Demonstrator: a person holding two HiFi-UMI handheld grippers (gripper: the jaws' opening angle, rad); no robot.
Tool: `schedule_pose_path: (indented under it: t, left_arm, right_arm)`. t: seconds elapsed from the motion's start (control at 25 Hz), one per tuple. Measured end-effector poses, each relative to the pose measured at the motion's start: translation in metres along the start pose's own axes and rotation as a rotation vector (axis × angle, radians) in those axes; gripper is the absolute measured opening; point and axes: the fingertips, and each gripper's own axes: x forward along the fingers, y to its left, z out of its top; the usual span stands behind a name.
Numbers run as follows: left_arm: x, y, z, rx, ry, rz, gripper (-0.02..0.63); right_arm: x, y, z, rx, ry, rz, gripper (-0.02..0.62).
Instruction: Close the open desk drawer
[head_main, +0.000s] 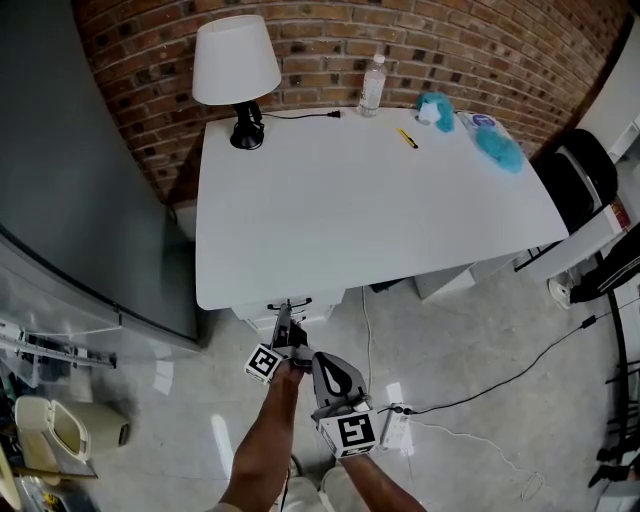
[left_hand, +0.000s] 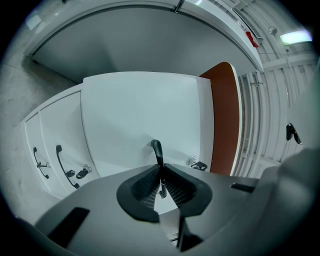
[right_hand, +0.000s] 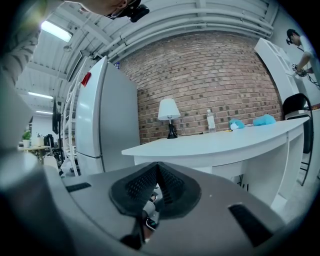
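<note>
Here, the left gripper (left_hand: 161, 172), clamped on the black handle (left_hand: 157, 149), faces the open drawer (left_hand: 140, 115) straight ahead under the desk (head_main: 380, 200); the right gripper (right_hand: 157, 167), closed on nothing, hangs farther back.

head: steeply down on desk (head_main: 380, 210) | left: close on drawer front (left_hand: 145, 115) | right: level, across same desk

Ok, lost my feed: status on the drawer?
Left gripper shut on drawer handle. Right gripper shut, empty. Drawer front standing out, not closed. Nothing seen blocking it.
</note>
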Motion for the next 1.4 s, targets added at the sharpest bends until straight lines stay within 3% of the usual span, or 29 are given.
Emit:
schedule_pose_path:
  t: [0.32,0.44,0.6,0.96,1.16,1.4]
  left_arm:
    - [0.008,0.005,0.002,-0.008,0.011,0.000,0.032]
    - [0.009,0.015,0.005,0.038,0.017,0.032,0.032]
    - [0.016,0.018,0.007,-0.007,-0.008,0.035,0.031]
    - [0.027,0.030,0.015,0.020,-0.019,0.073,0.031]
    - [0.029,0.029,0.013,-0.026,-0.031,0.056,0.031]
    - [0.021,0.034,0.009,-0.047,-0.052,0.103,0.030]
  right_arm:
    - [0.002,-0.001,0.002,-0.001,-0.006,0.005,0.011]
    - [0.002,-0.004,0.001,-0.005,-0.012,0.007,0.011]
    - [0.001,-0.009,-0.002,0.006,-0.001,-0.001,0.011]
    - [0.001,-0.010,-0.010,0.009,0.023,0.000,0.011]
    - [0.002,-0.012,-0.009,0.001,0.015,0.004,0.011]
    - [0.000,-0.010,-0.009,0.007,0.026,0.003,0.011]
